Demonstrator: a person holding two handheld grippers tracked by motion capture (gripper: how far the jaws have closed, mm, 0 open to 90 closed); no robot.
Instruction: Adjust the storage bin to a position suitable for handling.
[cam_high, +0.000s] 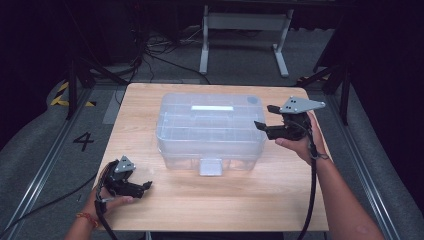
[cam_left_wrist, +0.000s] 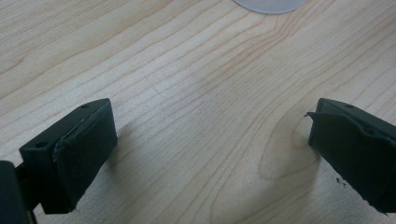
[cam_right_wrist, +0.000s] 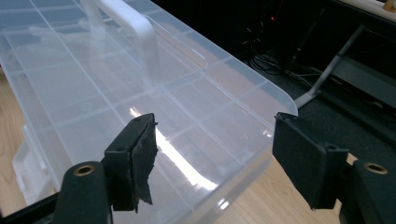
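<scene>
Resting my left gripper (cam_high: 144, 186) wide open and empty on the table (cam_high: 225, 200), I'm bringing the right gripper (cam_high: 264, 116), open and empty, to the box (cam_high: 210, 131) corner to grip it.

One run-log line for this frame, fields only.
left tool: open, low over table | right tool: open, beside clear box right end | box: closed, latch front

An overhead camera is looking down at the table (cam_high: 150, 210); two gripper cameras are facing its wood closely, one sharing the clear box (cam_right_wrist: 93, 93).
</scene>
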